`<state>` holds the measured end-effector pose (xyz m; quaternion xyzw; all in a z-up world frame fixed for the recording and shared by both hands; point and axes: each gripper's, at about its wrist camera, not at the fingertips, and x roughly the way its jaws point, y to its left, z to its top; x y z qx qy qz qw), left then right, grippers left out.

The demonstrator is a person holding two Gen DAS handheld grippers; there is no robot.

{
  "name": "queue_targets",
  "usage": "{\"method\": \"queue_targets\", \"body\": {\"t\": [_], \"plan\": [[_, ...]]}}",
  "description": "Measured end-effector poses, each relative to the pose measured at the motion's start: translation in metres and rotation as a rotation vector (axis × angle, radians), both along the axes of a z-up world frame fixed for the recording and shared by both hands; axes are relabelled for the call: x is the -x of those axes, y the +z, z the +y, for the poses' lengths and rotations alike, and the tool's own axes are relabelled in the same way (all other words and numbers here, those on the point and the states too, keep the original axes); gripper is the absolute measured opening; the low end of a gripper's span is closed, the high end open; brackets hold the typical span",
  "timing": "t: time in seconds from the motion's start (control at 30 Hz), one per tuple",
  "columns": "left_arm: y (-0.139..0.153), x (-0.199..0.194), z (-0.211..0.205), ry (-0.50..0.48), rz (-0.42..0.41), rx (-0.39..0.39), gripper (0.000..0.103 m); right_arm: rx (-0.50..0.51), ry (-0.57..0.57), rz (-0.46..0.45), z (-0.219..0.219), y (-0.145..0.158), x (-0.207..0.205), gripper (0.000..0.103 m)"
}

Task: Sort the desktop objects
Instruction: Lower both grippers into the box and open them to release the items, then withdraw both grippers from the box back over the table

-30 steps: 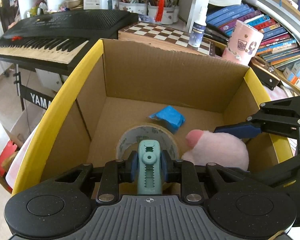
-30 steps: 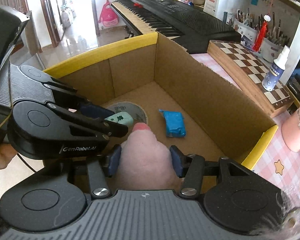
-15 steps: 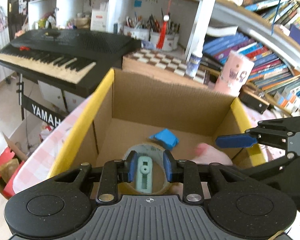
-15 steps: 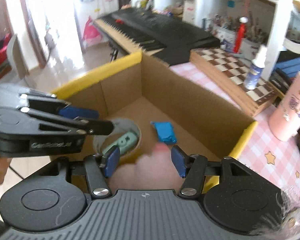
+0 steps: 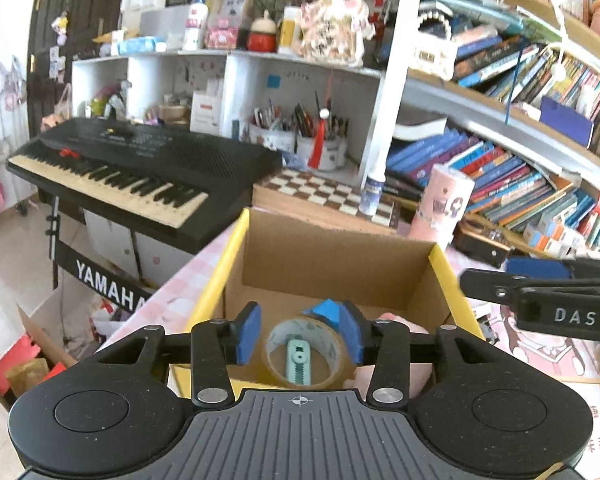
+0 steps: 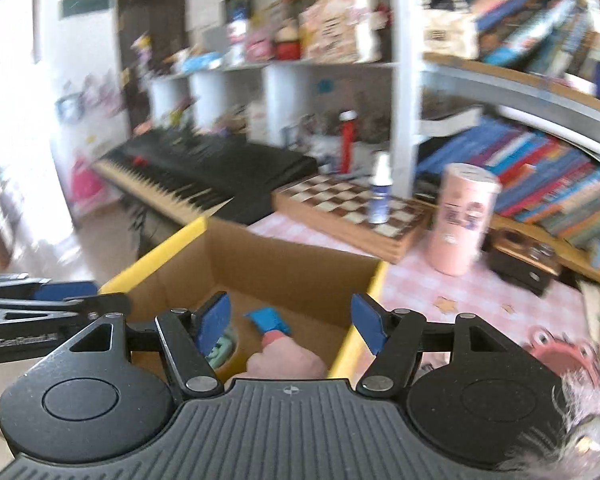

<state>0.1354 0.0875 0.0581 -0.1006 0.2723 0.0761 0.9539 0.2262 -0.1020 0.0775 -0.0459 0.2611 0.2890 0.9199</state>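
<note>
The corrugated cardboard box [image 5: 332, 258] holds my clear tape ring [image 5: 305, 350], ridged mint clip [image 5: 299, 366], crumpled blue lump [image 5: 325, 309] and fuzzy pink plush [image 6: 286, 360]; my left gripper [image 5: 299, 334] and right gripper [image 6: 290, 322], jaws just opening, hover above it empty

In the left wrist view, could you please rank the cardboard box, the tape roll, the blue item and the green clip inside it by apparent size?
1. cardboard box
2. tape roll
3. green clip and blue item: they look alike, and the blue item is partly hidden by a pad, so I would not rank them.
</note>
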Motion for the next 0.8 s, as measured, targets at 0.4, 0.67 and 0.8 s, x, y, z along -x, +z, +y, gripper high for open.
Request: {"method": "queue_targets", "body": {"t": [0.4,0.67,0.8], "plan": [[0.001,0.05,0.011,0.013,-0.043,0.001,0.056,-0.006,-0.25,-0.023,-0.02,-0.013,0.069,0.065],[-0.008,0.092,0.012,0.002,-0.003,-0.01,0.062,0.044,-0.277,0.009,-0.011,-0.031,0.125,0.067],[-0.014,0.11,0.009,-0.022,0.021,-0.024,0.063,0.066,-0.265,0.025,-0.006,-0.04,0.151,0.068]]}}
